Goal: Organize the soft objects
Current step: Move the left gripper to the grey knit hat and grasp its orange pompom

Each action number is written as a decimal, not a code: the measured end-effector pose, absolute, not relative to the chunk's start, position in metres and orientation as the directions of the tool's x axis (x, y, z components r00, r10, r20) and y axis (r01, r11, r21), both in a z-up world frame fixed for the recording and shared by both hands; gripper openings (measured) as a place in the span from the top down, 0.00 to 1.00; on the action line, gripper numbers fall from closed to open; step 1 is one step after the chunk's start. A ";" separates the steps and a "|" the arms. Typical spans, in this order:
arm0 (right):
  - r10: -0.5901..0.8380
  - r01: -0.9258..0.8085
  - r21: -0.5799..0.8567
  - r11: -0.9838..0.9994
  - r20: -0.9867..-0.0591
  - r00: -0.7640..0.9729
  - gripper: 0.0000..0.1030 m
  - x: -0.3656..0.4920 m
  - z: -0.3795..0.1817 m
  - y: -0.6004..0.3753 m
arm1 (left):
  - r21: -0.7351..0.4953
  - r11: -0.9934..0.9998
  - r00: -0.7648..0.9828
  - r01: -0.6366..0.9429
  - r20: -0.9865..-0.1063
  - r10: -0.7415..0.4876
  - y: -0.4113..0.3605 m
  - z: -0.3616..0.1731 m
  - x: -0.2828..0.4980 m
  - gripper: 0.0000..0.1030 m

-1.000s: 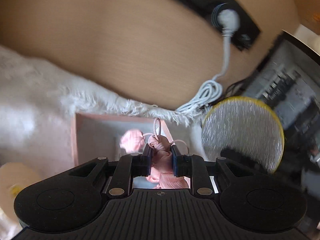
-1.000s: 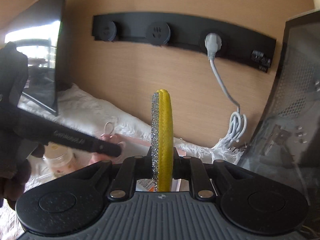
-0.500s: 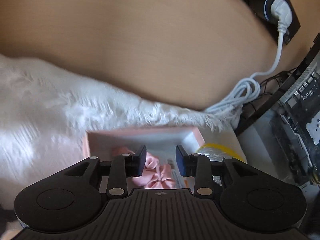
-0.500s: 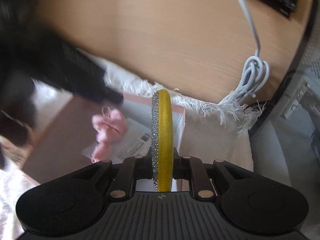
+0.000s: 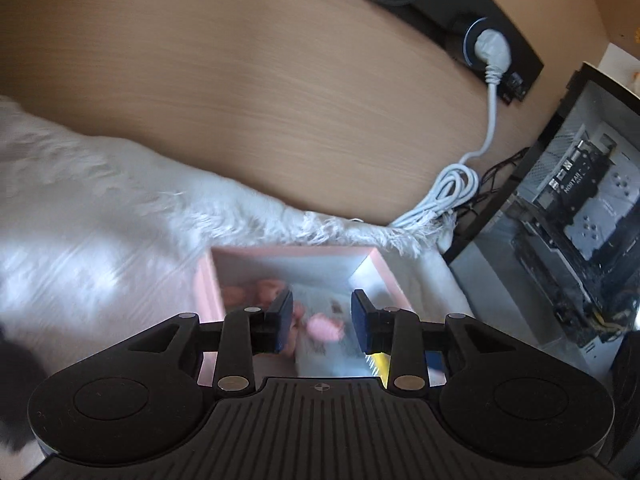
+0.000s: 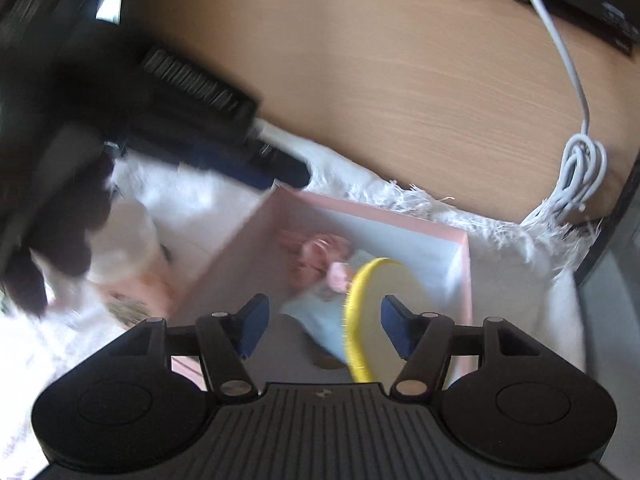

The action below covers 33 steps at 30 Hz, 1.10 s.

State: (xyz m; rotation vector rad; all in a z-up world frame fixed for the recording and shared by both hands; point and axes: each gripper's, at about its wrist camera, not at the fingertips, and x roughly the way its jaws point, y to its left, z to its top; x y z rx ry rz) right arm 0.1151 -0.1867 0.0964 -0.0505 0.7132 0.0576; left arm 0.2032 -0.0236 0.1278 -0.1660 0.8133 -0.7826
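A pink box [image 5: 384, 270] sits on a white furry rug [image 5: 100, 208]; it also shows in the right wrist view [image 6: 464, 264]. Pink soft pieces [image 5: 324, 326] lie inside it, also seen in the right wrist view [image 6: 320, 252]. My left gripper [image 5: 322, 326] is open and empty above the box. My right gripper [image 6: 324, 330] is open; the round yellow sponge [image 6: 362, 320] stands on edge between its fingers, free of both pads, over the box. A sliver of the sponge [image 5: 378, 362] shows in the left wrist view.
A wooden wall panel [image 5: 280, 92] with a black socket strip and a white cable [image 5: 452, 192] runs behind. An open computer case [image 5: 572, 216] stands at the right. The left gripper's body [image 6: 120, 120] fills the right view's upper left. A pale jar [image 6: 124, 240] stands left of the box.
My left gripper let go of the pink soft piece, which now lies in the box. My right gripper moved over the box and opened, releasing the yellow sponge.
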 end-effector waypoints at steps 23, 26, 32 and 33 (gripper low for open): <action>0.231 -0.345 -0.065 0.936 -0.625 0.745 0.38 0.050 0.086 -0.053 | -0.301 0.925 0.723 -0.233 -0.689 -0.042 0.238 0.059 0.073 0.66; 0.238 -0.381 -0.084 0.921 -0.654 0.718 0.38 0.046 0.078 -0.043 | -0.293 0.925 0.764 -0.243 -0.646 -0.003 0.253 0.070 0.082 0.66; 0.233 -0.400 -0.101 0.911 -0.674 0.701 0.38 0.035 0.072 -0.039 | -0.300 0.936 0.808 -0.187 -0.589 -0.027 0.273 0.086 0.117 0.66; 0.228 -0.394 -0.097 0.914 -0.679 0.698 0.38 0.035 0.071 -0.039 | -0.294 0.939 0.795 -0.176 -0.605 -0.041 0.273 0.084 0.124 0.66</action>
